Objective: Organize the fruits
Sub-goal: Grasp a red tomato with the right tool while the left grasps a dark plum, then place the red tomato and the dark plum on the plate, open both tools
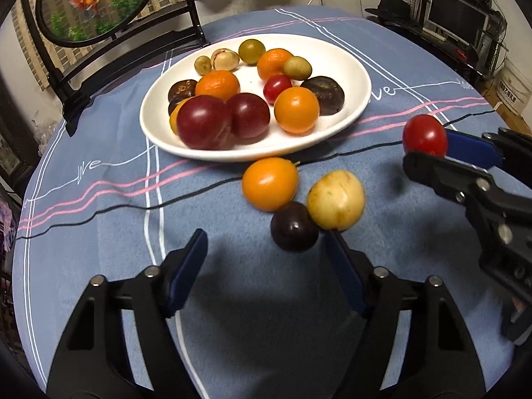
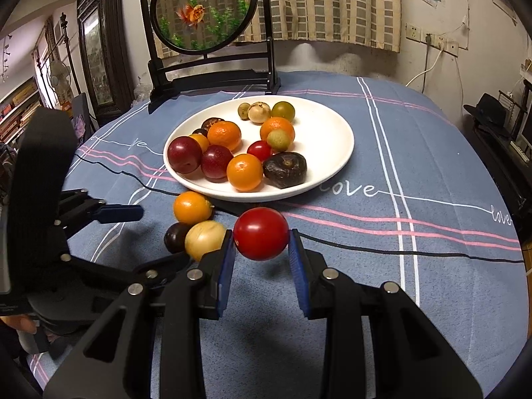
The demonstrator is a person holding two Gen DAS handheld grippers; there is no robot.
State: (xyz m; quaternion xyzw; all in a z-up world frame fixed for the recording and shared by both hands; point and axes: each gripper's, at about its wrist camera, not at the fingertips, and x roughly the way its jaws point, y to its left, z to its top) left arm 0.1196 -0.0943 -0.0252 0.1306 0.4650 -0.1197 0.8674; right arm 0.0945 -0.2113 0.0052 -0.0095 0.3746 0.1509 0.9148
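- Right gripper [image 2: 261, 244], nearest the lens, has its ribbed blue pads clamped on a glossy, round red tomato [image 2: 261, 233], with no clear long axis, raised above the blue cloth [image 2: 432, 299].
- Left gripper [image 1: 266, 242]: jaws apart and empty, just before a dark plum [image 1: 294, 226], a matte yellow fruit [image 1: 335, 200] and a smooth orange fruit [image 1: 270, 184], all three clustered beside the white oval plate [image 1: 352, 66].

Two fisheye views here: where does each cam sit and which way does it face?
Left wrist: on the left gripper, facing down over the blue tablecloth to the plate; own open fingers frame three loose fruits; right gripper enters at right.
Right wrist: on the right gripper, facing the plate and goldfish screen; its fingers clamp a red tomato; left gripper at left.
Shared: plate, tomato, orange fruit, yellow fruit, dark fruit, screen.
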